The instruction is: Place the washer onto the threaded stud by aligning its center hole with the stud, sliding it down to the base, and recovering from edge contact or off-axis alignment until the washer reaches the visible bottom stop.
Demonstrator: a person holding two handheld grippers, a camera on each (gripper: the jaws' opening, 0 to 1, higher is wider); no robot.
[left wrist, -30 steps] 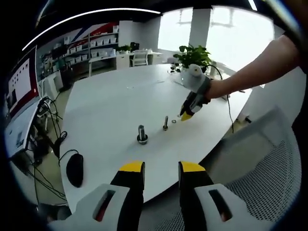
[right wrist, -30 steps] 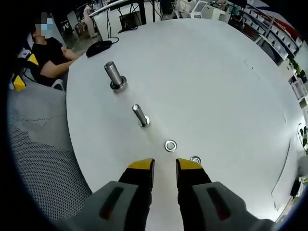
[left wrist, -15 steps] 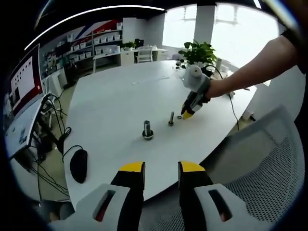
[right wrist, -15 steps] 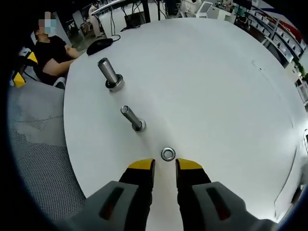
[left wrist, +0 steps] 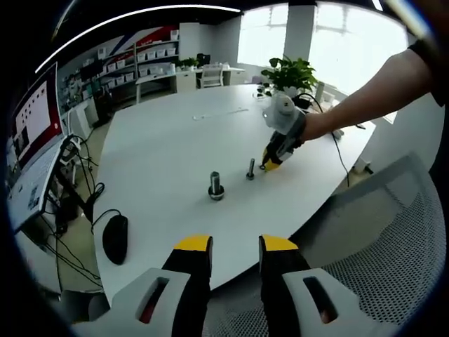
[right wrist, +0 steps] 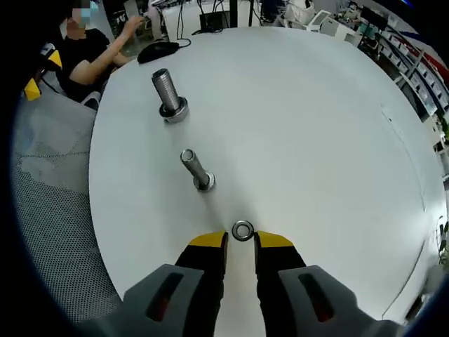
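A small steel washer [right wrist: 243, 230] lies flat on the white table [right wrist: 302, 119], just ahead of my right gripper [right wrist: 240, 241], whose yellow-tipped jaws stand open on either side of it. Beyond it a thin threaded stud [right wrist: 196, 168] stands on its head, and farther off a thicker stud [right wrist: 168, 95] with a washer at its base. In the left gripper view the right gripper [left wrist: 271, 163] is low over the table beside the thin stud [left wrist: 250, 169]; the thick stud [left wrist: 216, 186] stands to its left. My left gripper [left wrist: 235, 246] is open, held off the table's edge.
A black mouse [left wrist: 115, 239] and cables lie at the table's left edge. A mesh chair [left wrist: 379, 239] stands at right, a potted plant [left wrist: 289, 73] at the far side. A seated person [right wrist: 84, 60] is past the table's end in the right gripper view.
My right gripper has come forward and down to the washer, which now lies at its jaw tips. A second washer seen at right a second ago is out of frame. The left view drew back slightly.
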